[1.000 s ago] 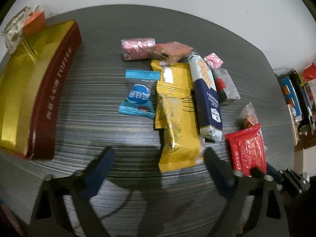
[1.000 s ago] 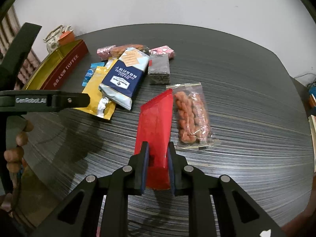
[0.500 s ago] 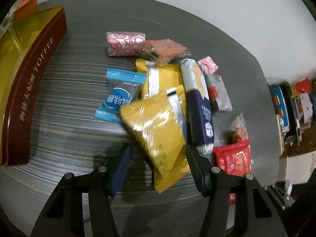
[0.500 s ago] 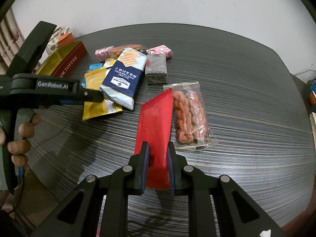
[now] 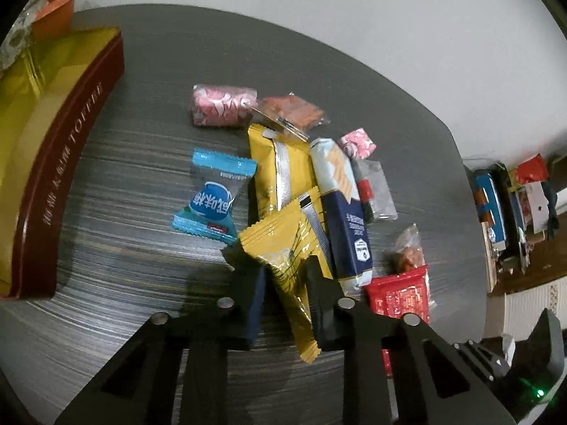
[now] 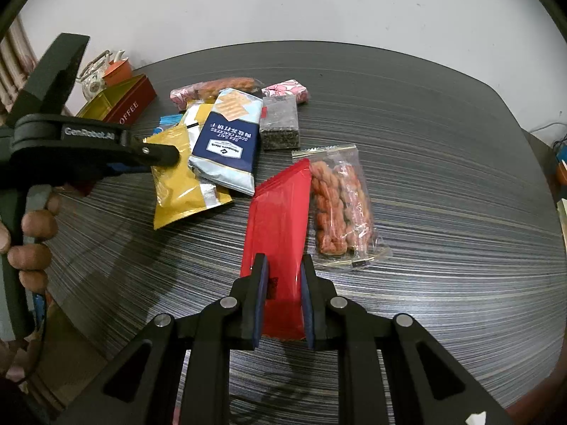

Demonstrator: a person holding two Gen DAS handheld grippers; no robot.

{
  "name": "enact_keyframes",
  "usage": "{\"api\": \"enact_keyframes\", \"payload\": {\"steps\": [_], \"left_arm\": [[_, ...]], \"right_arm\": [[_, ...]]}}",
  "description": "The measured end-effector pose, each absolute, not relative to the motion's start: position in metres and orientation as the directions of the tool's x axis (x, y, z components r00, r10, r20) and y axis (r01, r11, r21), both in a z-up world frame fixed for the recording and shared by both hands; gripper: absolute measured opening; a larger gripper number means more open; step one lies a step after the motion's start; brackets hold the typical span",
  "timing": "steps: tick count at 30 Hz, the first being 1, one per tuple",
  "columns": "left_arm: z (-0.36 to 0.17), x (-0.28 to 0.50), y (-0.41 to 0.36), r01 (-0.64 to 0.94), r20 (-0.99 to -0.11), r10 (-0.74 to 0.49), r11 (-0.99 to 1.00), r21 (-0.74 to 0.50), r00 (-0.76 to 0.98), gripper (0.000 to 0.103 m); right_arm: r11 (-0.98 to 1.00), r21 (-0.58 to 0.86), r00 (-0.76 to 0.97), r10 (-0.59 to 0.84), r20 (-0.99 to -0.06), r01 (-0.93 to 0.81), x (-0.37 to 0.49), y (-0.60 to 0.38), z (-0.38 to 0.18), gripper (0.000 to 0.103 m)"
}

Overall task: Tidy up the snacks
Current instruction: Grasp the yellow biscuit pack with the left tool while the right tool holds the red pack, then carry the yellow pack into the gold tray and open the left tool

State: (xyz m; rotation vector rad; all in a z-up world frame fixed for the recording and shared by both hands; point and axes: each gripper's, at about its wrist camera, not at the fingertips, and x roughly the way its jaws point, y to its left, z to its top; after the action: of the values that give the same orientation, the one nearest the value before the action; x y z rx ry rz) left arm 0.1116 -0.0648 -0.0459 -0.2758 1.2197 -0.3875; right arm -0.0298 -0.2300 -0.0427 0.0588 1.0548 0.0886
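- Left gripper: the jaws are clamped on the lower half of a yellow snack packet. The packet is tilted, its near end hanging past the jaws toward the camera and its serrated top edge reaching out over the pile.
- Right gripper: the jaws are clamped on the near end of a red snack packet. The rest of the packet runs forward over the dark striped desk.
- Right wrist view only: the left gripper enters from the left, gripped by a hand, with the yellow snack packet hanging below it.
- Right wrist view only: a clear bag of orange twists lies just beside the red packet, on its right edge.
- Left wrist view only: a blue candy wrapper lies left of the pile, well apart from the toffee tin at the desk's left edge.
- Both views: a navy soda cracker pack lies beside a second yellow packet.
- Farther: a dark seaweed-like pack lies just beyond the cracker pack.
- Farthest: a pink wrapped sweet touches a clear orange-brown snack bag.
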Motion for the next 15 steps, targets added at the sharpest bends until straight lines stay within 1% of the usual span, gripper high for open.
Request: {"api": "enact_keyframes", "payload": {"steps": [8,13,15], "left_arm": [[-0.028,0.099,-0.061,0.172,-0.853,-0.433,0.901,-0.398,0.293,0.016],[-0.025,0.089,-0.048,0.176,-0.858,-0.435,0.900,-0.400,0.274,0.015],[-0.028,0.085,-0.041,0.173,-0.870,-0.415,0.908,-0.381,0.266,0.016]], "right_arm": [[0.996,0.083,0.493,0.094,-0.865,-0.046,-0.030,-0.229,-0.043,0.017],[0.996,0.083,0.493,0.095,-0.865,-0.045,-0.029,-0.229,-0.043,0.017],[0.996,0.082,0.493,0.094,-0.865,-0.046,-0.029,-0.228,-0.044,0.017]]}}
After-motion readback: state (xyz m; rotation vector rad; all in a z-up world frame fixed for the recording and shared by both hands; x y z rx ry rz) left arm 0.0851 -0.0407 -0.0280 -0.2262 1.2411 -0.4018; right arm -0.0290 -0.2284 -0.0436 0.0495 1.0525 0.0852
